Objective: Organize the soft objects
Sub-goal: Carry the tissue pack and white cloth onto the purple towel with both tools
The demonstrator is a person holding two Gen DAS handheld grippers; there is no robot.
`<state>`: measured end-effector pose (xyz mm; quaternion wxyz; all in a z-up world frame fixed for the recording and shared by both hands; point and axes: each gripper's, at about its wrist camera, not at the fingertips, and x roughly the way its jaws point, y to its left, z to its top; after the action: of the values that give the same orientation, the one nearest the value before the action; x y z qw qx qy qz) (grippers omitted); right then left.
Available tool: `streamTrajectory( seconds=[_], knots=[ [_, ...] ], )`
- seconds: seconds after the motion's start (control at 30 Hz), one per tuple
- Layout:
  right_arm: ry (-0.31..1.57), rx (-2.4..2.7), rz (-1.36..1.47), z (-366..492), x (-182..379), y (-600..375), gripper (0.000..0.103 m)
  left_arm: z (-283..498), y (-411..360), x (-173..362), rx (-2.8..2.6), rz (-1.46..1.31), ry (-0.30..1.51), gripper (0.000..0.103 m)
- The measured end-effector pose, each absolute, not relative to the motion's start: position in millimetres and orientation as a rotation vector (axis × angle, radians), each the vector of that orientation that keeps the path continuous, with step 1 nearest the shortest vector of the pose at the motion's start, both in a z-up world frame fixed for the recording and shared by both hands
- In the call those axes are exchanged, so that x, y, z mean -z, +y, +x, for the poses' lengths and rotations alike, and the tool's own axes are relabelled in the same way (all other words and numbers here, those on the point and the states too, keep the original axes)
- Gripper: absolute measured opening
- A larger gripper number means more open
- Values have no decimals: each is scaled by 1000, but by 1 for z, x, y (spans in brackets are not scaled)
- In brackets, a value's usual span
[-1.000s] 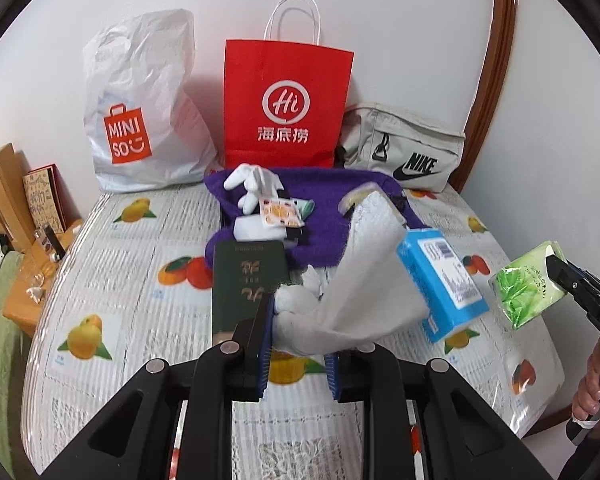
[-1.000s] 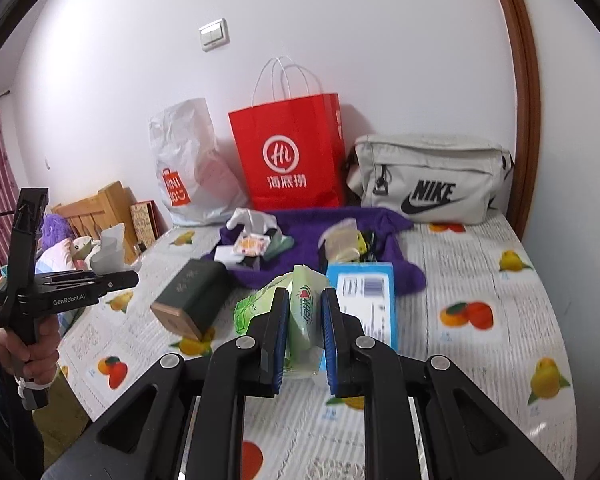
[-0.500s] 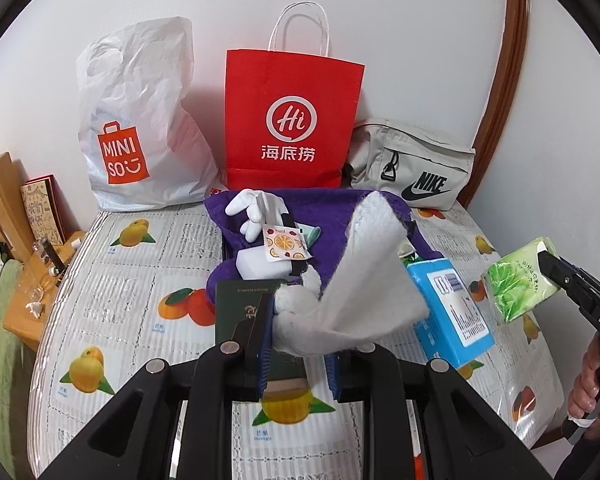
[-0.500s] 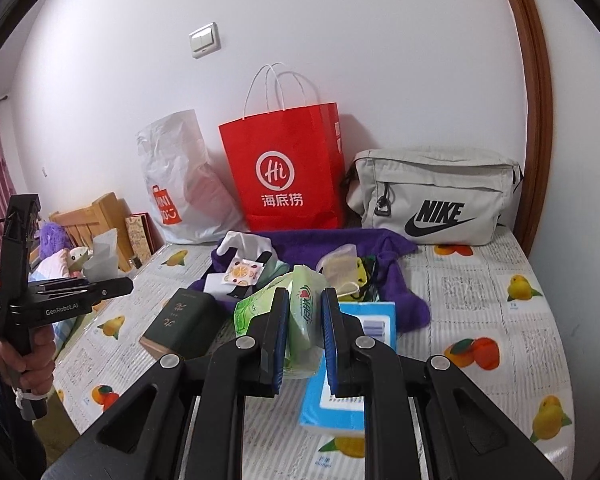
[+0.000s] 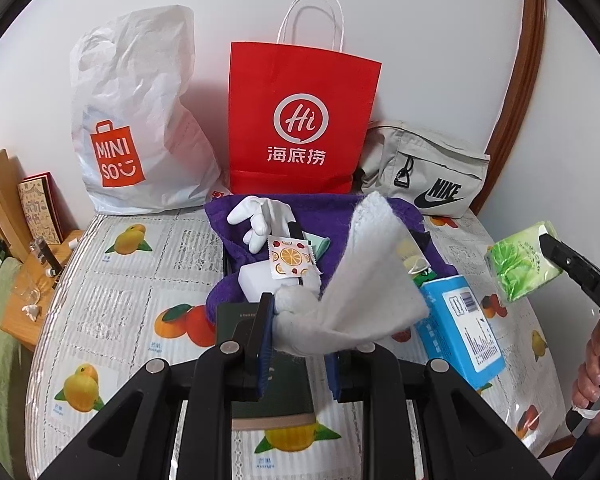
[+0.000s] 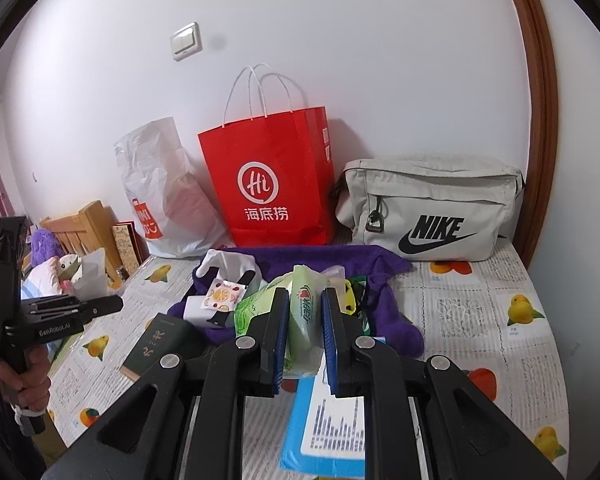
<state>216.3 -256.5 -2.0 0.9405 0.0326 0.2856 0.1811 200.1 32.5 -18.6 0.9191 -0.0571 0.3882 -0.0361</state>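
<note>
My left gripper (image 5: 300,320) is shut on a white cloth (image 5: 364,284) and holds it above the table; the cloth fans up to the right. My right gripper (image 6: 305,316) is shut on a green tissue pack (image 6: 306,320), held in the air; the pack also shows at the right of the left wrist view (image 5: 520,266). A purple towel (image 5: 340,216) lies mid-table with a white glove (image 5: 256,216), a fruit-print packet (image 5: 292,258) and small items on it. The left gripper shows at the left of the right wrist view (image 6: 96,306).
A white MINISO bag (image 5: 136,120), a red paper bag (image 5: 300,120) and a grey Nike bag (image 5: 424,168) stand against the back wall. A dark green book (image 5: 268,360) and a blue box (image 5: 460,328) lie on the fruit-print tablecloth (image 5: 132,300). Wooden furniture (image 5: 4,216) stands at left.
Both grippers have moved forward toward the bags at the back wall, each still holding its item. The bags look larger and nearer now.
</note>
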Motion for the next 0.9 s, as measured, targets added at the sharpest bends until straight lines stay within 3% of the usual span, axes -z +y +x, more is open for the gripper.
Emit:
streamTrajectory(
  seconds=[0.9],
  knots=[
    [663,-371,97,355,32,-230,16,311,22,58,56,-79,892,21]
  ],
)
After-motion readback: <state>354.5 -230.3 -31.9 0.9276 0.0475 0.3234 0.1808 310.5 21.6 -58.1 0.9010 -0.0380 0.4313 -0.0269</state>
